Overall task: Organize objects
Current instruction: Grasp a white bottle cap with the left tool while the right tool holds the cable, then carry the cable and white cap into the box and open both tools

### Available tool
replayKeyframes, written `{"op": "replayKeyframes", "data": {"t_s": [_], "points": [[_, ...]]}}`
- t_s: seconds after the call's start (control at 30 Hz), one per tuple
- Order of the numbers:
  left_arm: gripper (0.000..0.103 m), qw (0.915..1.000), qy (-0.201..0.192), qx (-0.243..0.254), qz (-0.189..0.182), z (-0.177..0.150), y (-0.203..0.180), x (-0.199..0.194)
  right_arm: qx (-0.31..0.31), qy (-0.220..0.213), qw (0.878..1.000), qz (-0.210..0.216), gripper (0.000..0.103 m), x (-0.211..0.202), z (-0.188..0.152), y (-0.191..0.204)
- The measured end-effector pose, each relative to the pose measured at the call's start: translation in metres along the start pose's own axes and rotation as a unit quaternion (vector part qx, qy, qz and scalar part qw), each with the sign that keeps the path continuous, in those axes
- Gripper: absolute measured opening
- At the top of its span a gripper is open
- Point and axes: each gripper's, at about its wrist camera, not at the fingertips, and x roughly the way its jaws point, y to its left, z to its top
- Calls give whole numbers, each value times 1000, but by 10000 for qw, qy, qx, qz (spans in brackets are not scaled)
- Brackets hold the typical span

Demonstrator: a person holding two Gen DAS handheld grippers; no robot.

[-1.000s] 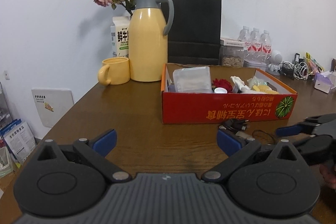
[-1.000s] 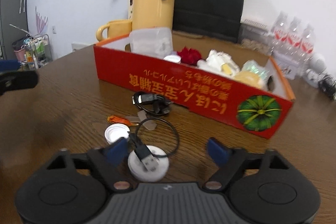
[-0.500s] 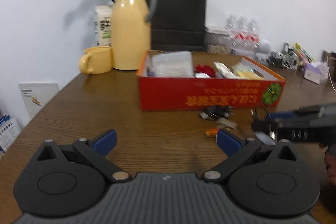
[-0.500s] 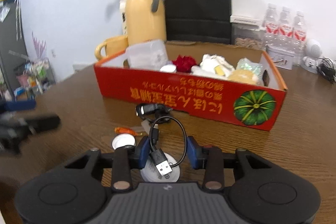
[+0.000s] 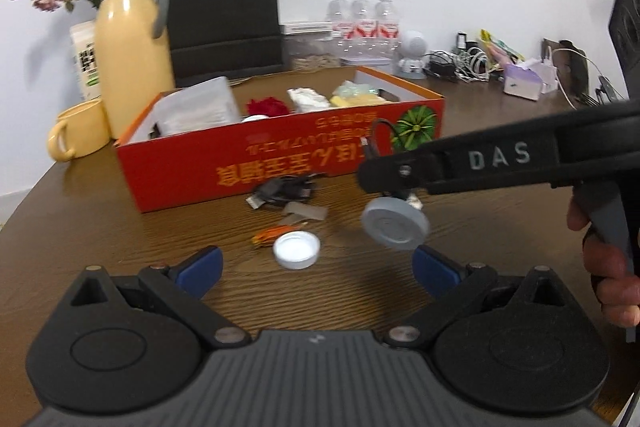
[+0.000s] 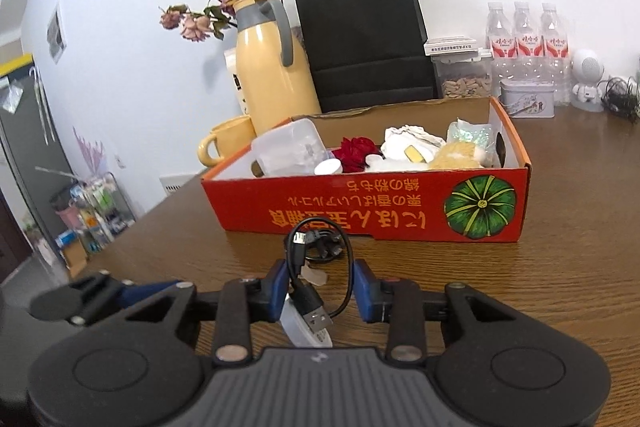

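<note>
My right gripper (image 6: pixel 322 293) has a white round charger puck (image 6: pixel 304 323) and its black USB cable (image 6: pixel 310 307) between its blue pads. Its jaws are closing and the pads press on them. From the left wrist view the puck (image 5: pixel 395 228) hangs clear of the table under the right gripper (image 5: pixel 372 171). My left gripper (image 5: pixel 318 267) is open and low over the table. A white bottle cap (image 5: pixel 296 249) lies just beyond its fingertips. Past the cap stands the red cardboard box (image 5: pixel 280 163), holding several items.
An orange scrap (image 5: pixel 268 235), a translucent piece (image 5: pixel 304 213) and a black cable bundle (image 5: pixel 284 191) lie in front of the box. A yellow jug (image 5: pixel 132 67), a mug (image 5: pixel 78 135), a black bag (image 5: pixel 224 11) and water bottles (image 5: pixel 362 23) stand behind. Tangled cords (image 5: pixel 460 63) sit at back right.
My right gripper closed on the puck and cable and lifted them off the table. My left gripper swung right and lower, towards the white cap.
</note>
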Motion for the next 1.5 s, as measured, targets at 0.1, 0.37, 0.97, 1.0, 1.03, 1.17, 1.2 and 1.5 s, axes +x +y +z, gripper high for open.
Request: {"op": "replayKeyframes", "data": {"t_s": [0.1, 0.37, 0.97, 1.0, 1.03, 1.17, 1.2, 1.5], "points": [[103, 10000, -62, 60, -45, 2, -6, 3, 102, -4, 9999, 105, 33, 0, 0, 1], [65, 9989, -230, 248, -333, 5, -11, 6, 406, 41, 9983, 415, 32, 1, -2, 2], [39, 9955, -423, 645, -547, 0, -19, -4, 464, -110, 9979, 429, 26, -1, -3, 1], [39, 9955, -408, 645, -558, 0, -19, -5, 471, -129, 9979, 414, 25, -2, -3, 0], [39, 9955, -405, 644, -564, -1, -18, -6, 449, -182, 9983, 334, 20, -2, -2, 0], [39, 9960, -423, 599, -518, -2, -13, -9, 518, -305, 9981, 129, 16, -3, 3, -10], [39, 9961, -422, 582, -502, -2, -11, -9, 520, -323, 9981, 106, 16, -3, 4, -12], [39, 9970, -699, 299, -110, 28, 9, -8, 409, -553, 9976, -52, 16, -7, 16, -19]]}}
